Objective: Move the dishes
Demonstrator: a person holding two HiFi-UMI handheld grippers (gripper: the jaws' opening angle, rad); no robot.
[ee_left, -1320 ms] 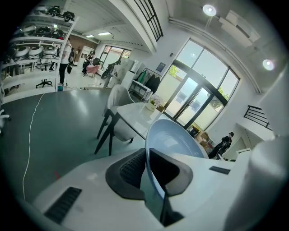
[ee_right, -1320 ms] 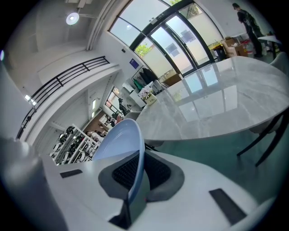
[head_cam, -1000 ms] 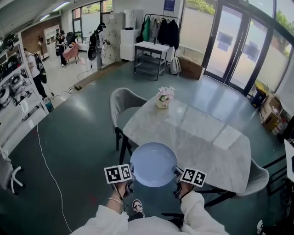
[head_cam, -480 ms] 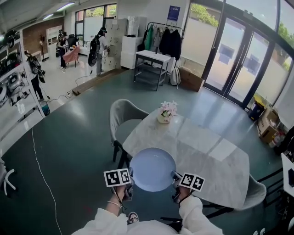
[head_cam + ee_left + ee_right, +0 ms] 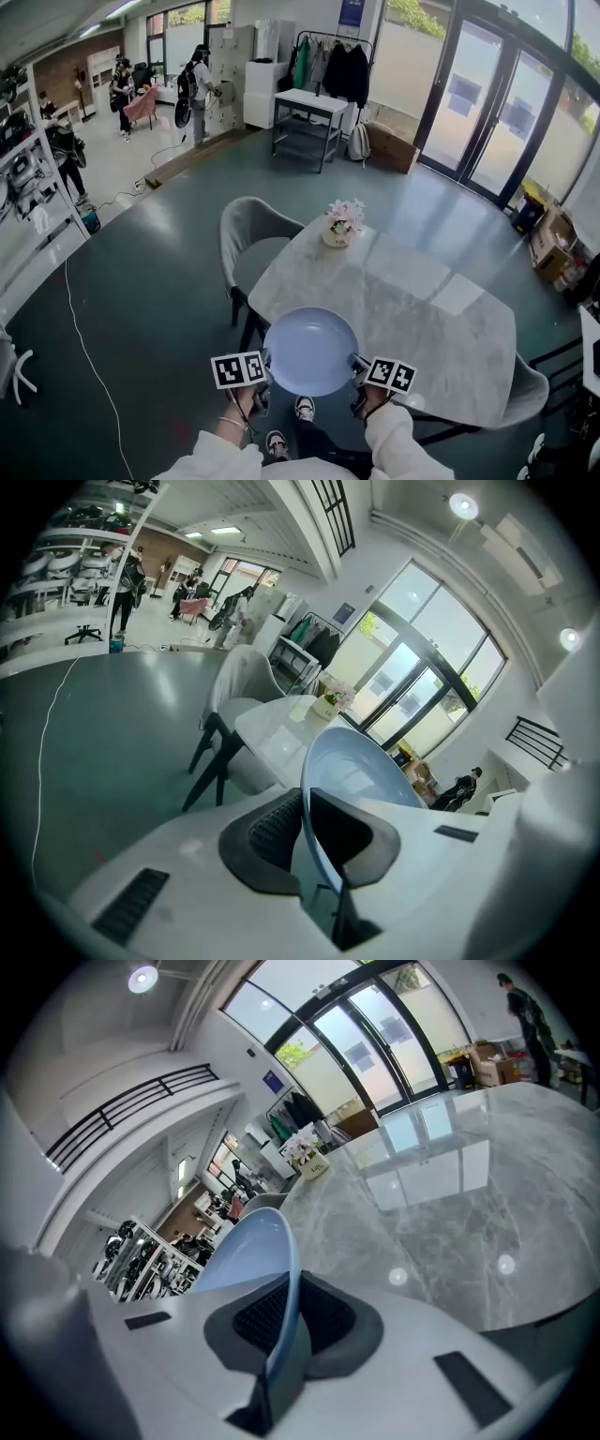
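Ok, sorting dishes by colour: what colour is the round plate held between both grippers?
The round plate is pale blue, plain; clearest in the head view.

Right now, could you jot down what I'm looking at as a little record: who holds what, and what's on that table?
Held item: pale blue plate, nothing on it
Left claw: shut on the plate's left rim
Right claw: shut on the plate's right rim
Plate position: carried between both claws, at the near end of the marble table
On the table: flower pot, at the far end
Beside the table: grey chair, on the left side
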